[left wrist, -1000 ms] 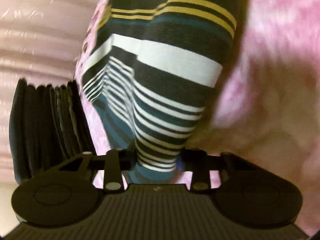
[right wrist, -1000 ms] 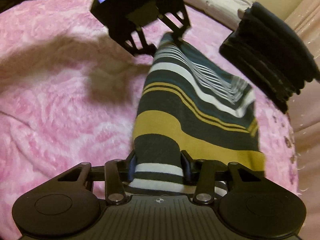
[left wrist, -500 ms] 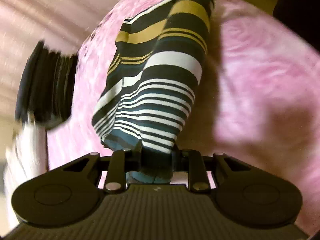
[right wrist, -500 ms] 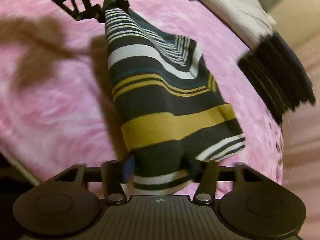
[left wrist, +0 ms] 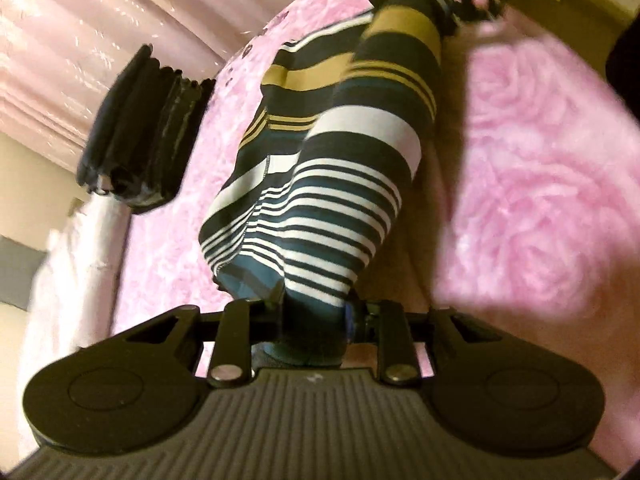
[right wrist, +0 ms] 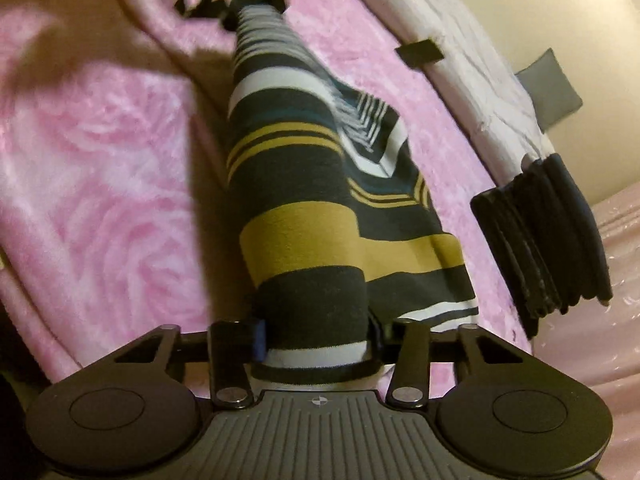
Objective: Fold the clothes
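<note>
While you hold the striped garment (left wrist: 340, 184) slung between both tools, take stock from the near end outward. Item one: your left gripper (left wrist: 314, 320), clamped on the bunched teal end, its jaws easing apart with cloth between them. Item two: your right gripper (right wrist: 316, 340), jaws closing on the dark hem end with its white stripe. Item three: the garment itself, a soft knit, light and limp, stretched between the tools above the pink fleece blanket (left wrist: 540, 184), with one doubled layer sagging to the side. It likely drapes rather than holds a crease, and a folded edge may slip if pinched thinly, so take hold at the end corners, through all layers, as now. Item four, further off: a stack of dark folded clothes (right wrist: 548, 240) resting near the blanket's edge, well apart from the garment. Item five, beyond: a white quilted cover (right wrist: 472, 64) along the far side.
</note>
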{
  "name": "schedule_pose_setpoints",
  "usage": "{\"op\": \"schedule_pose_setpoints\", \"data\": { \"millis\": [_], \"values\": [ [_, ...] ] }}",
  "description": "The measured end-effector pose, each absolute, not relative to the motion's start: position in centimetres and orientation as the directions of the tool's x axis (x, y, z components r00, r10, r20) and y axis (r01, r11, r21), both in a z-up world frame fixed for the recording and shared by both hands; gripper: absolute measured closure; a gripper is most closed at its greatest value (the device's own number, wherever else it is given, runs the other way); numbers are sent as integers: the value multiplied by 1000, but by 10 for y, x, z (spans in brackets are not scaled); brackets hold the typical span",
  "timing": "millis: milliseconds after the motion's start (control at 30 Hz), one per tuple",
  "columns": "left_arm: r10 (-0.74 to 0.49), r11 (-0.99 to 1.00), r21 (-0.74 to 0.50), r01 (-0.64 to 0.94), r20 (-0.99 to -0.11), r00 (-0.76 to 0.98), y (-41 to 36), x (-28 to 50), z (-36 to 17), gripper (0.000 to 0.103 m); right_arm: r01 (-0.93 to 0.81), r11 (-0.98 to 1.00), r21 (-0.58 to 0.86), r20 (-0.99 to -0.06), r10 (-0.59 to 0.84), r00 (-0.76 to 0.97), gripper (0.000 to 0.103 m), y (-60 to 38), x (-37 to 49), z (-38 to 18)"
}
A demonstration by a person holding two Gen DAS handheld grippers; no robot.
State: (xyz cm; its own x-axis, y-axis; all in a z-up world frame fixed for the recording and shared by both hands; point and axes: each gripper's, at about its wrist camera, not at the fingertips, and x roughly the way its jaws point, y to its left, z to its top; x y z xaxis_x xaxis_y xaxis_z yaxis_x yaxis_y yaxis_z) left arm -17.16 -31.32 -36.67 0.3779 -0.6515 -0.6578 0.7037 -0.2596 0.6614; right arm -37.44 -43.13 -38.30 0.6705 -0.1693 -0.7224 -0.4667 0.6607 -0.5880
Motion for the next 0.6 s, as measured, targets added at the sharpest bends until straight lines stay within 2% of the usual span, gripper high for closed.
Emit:
{"op": "schedule_pose_setpoints", "data": {
  "millis": [100,200,333,467,600],
  "values": [
    [-655,-234,738,633,-601,458,-307,-183,-391,65,-456,660,-597,-694,-139,706,63,-431,-382,-385],
    [-648,-222,791,570,-557,519,-304,-188,-416,65,-439,641,-630,-653,-130,746,63,-428,-390,-391],
    [-654,-202,821,533,-519,551,-307,-189,-427,80,-391,610,-689,-579,-139,804,64,-423,-399,-396],
    [-662,-174,853,492,-471,583,-295,-202,-413,83,-343,573,-744,-506,-149,850,65,-414,-416,-394],
    [-635,-141,878,458,-435,638,-253,-248,-392,83,-379,552,-743,-496,-75,865,65,-387,-450,-385]
  ]
}}
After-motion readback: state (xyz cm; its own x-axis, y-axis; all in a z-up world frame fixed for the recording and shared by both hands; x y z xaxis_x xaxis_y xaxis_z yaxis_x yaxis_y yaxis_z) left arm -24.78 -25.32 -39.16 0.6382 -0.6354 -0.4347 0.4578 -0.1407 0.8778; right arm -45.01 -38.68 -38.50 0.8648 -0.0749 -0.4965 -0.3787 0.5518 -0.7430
